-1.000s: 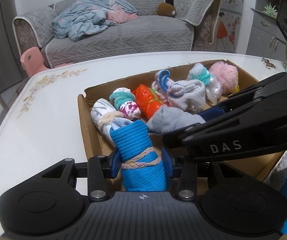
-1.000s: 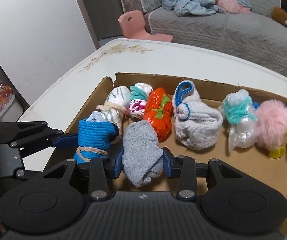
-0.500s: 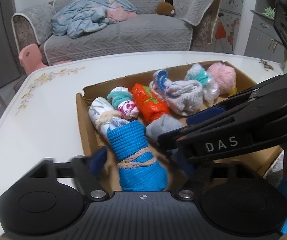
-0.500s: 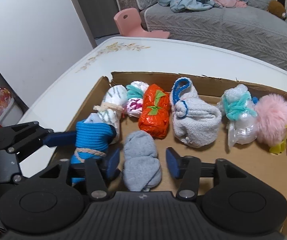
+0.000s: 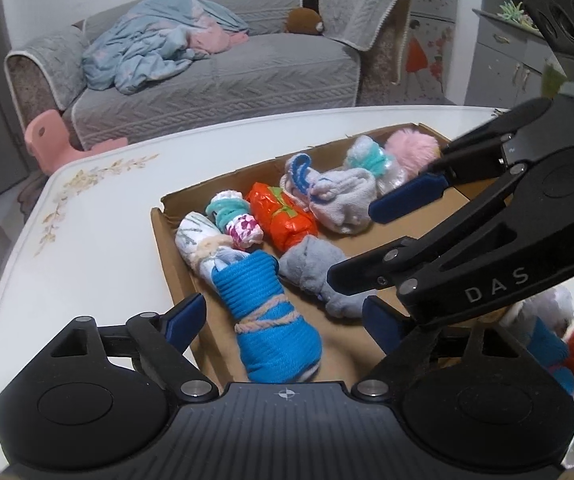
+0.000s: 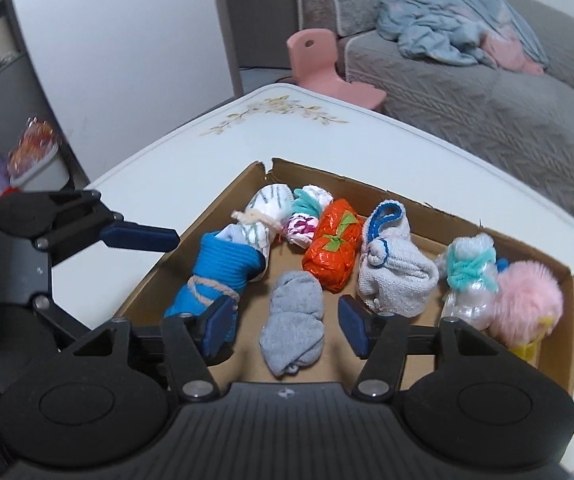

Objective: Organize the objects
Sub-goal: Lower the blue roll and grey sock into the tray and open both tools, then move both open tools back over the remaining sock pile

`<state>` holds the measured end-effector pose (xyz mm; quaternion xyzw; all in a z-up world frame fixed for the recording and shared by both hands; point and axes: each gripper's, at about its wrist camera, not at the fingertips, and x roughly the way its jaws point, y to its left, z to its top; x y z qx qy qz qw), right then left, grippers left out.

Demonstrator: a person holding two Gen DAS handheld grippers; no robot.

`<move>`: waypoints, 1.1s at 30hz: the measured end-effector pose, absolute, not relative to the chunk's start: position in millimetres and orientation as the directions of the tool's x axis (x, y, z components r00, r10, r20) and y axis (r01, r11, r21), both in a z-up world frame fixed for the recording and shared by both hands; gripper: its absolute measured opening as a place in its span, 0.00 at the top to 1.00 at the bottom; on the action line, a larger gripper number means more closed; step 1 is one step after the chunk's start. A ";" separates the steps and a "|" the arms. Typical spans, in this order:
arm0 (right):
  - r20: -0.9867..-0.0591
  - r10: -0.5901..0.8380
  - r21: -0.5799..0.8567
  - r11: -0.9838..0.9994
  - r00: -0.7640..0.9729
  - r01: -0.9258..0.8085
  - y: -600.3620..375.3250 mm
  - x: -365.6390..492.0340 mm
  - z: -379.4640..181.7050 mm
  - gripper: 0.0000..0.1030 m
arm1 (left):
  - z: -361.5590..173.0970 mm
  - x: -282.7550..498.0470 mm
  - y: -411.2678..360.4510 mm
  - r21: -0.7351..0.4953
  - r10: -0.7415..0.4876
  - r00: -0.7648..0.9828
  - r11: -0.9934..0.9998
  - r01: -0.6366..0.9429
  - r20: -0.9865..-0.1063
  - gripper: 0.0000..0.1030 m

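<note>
Left wrist view shows the left claw (image 5: 283, 318) with its fingers apart around the blue sock roll (image 5: 265, 316), which lies at the lower centre inside the cardboard box (image 5: 167, 248) on the white desk (image 5: 87, 220). Right wrist view shows the right claw (image 6: 287, 322) also apart, the grey sock roll (image 6: 293, 322) lying between its fingers at the frame centre, not gripped.

A shallow cardboard box (image 6: 427, 210) of rolled socks is set on a white, flower-printed table (image 6: 367, 140).
</note>
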<state>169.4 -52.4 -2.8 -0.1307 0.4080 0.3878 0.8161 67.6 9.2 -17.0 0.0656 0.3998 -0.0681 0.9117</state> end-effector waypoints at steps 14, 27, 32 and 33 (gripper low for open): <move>-0.794 0.475 -0.002 0.623 0.380 -0.782 -52.4 153.3 6.3 0.27 | -7.9 50.2 12.6 0.094 -0.051 0.671 0.979 0.179 -0.739 0.01; -0.764 0.478 -0.024 0.651 0.434 -0.759 -74.5 124.9 23.7 0.21 | 7.5 24.3 23.0 0.062 -0.043 0.696 0.990 0.124 -0.717 0.00; -0.745 0.484 -0.024 0.668 0.459 -0.744 -92.2 104.7 27.3 0.19 | 14.3 7.8 29.6 0.024 -0.047 0.718 0.996 0.089 -0.695 0.00; -0.742 0.483 -0.026 0.673 0.465 -0.739 -96.2 100.4 27.9 0.17 | 15.0 3.6 30.0 0.019 -0.047 0.722 0.996 0.084 -0.690 0.00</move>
